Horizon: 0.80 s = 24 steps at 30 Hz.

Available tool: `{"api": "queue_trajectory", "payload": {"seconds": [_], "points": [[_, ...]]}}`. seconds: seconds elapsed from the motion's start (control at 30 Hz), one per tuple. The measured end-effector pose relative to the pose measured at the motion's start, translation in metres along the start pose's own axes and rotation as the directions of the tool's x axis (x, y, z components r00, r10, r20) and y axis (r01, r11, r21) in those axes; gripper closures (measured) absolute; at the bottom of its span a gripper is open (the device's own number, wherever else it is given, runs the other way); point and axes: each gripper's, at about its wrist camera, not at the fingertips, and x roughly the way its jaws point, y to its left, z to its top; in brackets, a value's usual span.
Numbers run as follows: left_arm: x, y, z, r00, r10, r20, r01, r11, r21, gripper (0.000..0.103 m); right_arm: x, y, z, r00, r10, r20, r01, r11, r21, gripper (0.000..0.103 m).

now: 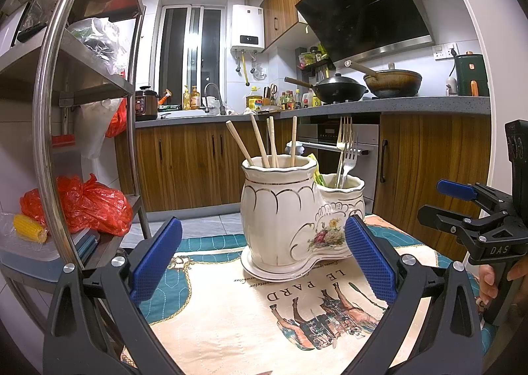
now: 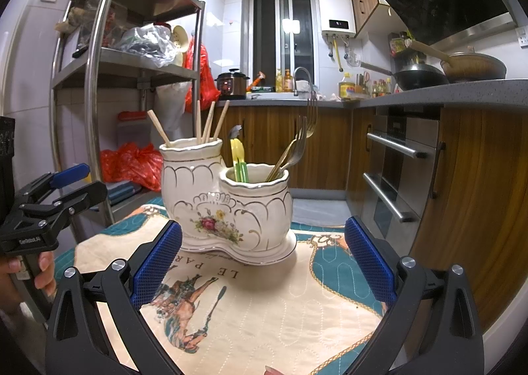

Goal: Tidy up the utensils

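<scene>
A home kitchen, wood cabinets and a steel rack (image 2: 99,84) behind a bench under a printed cloth (image 2: 264,309). Toward the cloth's far edge stands your twin ceramic holder (image 2: 227,203): chopsticks (image 2: 204,124) upright in the taller pot, forks (image 2: 293,147) and yellow-green pieces (image 2: 239,160) in the lower. No loose utensil shows on the cloth, so the sorting looks finished or nearly so; anything left lies out of view. Your left gripper (image 1: 264,259) and right gripper (image 2: 264,263) both hover near the bench's front edge, fingers spread wide, holding nothing, aimed at the holder.
</scene>
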Motion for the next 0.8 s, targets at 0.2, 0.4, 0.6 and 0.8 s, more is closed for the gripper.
{"api": "queue_trajectory", "payload": {"seconds": [0.2,0.4,0.6,0.8], "points": [[0.0,0.0004,0.0,1.0,0.0,0.0,0.0,1.0,0.0,0.006,0.0003,0.0002,0.0006,1.0,0.0,0.0,0.0,1.0,0.0,0.005],[0.0001,0.0017,0.0,1.0,0.007,-0.003,-0.007,1.0,-0.004,0.006,0.0004,0.0,0.0005,1.0,0.0,-0.002,0.0,1.0,0.0,0.005],[0.0001,0.0037,-0.0014,1.0,0.007,-0.009,-0.007,1.0,-0.003,0.006,-0.0001,-0.0008,-0.0032,1.0,-0.003,-0.004,0.003,1.0,0.003,0.005],[0.0021,0.003,-0.0011,1.0,0.023,-0.003,-0.023,1.0,-0.007,0.006,-0.0016,-0.0015,-0.0046,1.0,-0.004,-0.005,0.004,1.0,0.004,0.005]]}}
